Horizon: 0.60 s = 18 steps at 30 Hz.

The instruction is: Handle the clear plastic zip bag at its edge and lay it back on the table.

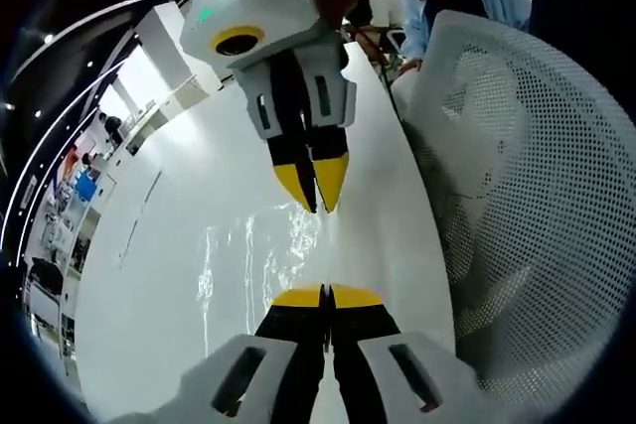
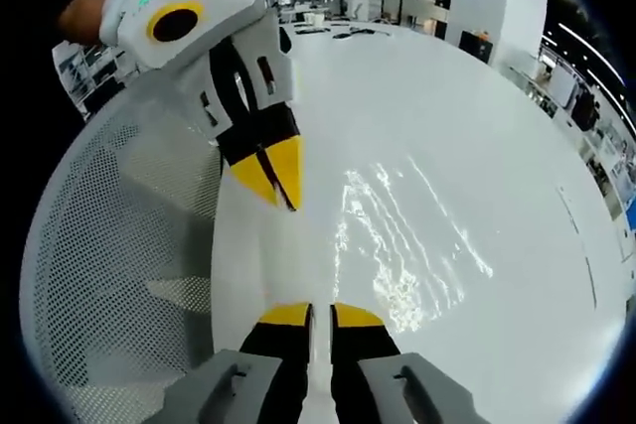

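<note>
Nearest to us in the left gripper view, the left gripper [image 1: 325,295] has its yellow-tipped jaws pressed together at the near edge of the clear plastic zip bag [image 1: 260,263], and we judge that it pinches that edge, though the film is so transparent that we cannot see it between the tips. In the right gripper view the right gripper [image 2: 320,314] stands with its jaws almost together, a thin slit between them; whether any film lies in that slit we cannot tell. Just beyond, the bag shows as wrinkled glints spread flat over the white table [image 2: 467,136] (its outline is hard to trace against the surface). Across the bag in each view comes the other gripper, tips closed to a point and angled down toward the bag's edge. Beside the table stands a white mesh chair back [image 1: 527,176]. Farther off we see a bright hall with desks, and a person's hand and sleeve behind the right gripper. We judge the task to be near its end: the bag appears to lie back on the table, and what seems left is to let go of the edge and lift both grippers clear.
</note>
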Each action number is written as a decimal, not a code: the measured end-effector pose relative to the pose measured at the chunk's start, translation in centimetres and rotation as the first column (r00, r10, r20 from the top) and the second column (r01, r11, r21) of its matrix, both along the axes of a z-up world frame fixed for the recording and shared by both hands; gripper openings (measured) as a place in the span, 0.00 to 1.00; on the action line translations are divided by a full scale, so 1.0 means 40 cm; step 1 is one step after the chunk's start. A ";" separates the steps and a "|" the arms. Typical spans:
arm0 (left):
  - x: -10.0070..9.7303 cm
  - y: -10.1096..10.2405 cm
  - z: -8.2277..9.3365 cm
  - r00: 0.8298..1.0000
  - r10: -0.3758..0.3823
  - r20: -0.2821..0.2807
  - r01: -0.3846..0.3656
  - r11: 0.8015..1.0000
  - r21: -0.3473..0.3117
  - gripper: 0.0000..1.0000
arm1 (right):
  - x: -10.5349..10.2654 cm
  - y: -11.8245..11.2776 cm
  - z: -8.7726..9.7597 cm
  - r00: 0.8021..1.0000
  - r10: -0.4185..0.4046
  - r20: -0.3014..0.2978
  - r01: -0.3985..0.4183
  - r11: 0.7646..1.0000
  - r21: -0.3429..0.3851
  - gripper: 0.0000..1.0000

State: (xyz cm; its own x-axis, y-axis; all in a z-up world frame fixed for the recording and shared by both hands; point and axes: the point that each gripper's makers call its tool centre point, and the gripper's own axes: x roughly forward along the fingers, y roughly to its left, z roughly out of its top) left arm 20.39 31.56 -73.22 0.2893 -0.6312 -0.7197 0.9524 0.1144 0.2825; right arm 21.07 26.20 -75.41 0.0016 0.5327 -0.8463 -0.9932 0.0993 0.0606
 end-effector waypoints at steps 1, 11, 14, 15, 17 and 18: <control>0.001 0.001 0.000 1.000 0.002 0.002 -0.002 1.000 0.002 0.00 | -0.003 0.000 -0.001 1.000 -0.002 -0.007 0.002 1.000 0.001 0.01; 0.006 0.011 -0.003 1.000 0.022 -0.008 -0.021 1.000 0.018 0.09 | 0.000 -0.002 -0.002 1.000 0.000 -0.006 0.000 1.000 -0.029 0.00; 0.006 0.005 0.004 1.000 0.020 -0.003 -0.019 1.000 0.012 0.12 | 0.004 -0.001 -0.002 1.000 -0.008 0.003 0.008 0.999 -0.046 0.00; 0.006 0.004 0.005 1.000 0.017 0.000 -0.017 1.000 0.012 0.13 | 0.006 0.002 -0.002 1.000 -0.010 -0.002 0.010 0.999 -0.045 0.00; 0.010 0.001 0.006 1.000 0.009 0.011 -0.009 1.000 0.012 0.16 | 0.012 0.004 -0.005 1.000 -0.014 0.002 0.014 0.998 -0.054 0.00; 0.010 0.000 0.007 1.000 0.007 0.014 -0.008 1.000 0.013 0.17 | 0.013 0.004 -0.007 1.000 -0.017 0.001 0.017 0.998 -0.059 0.00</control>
State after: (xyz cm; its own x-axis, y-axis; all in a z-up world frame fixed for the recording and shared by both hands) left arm 20.79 31.56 -72.95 0.3043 -0.6198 -0.7234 0.9474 0.1180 0.2974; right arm 21.60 26.36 -75.67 0.0107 0.4815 -0.8764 -0.9913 0.1198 0.0538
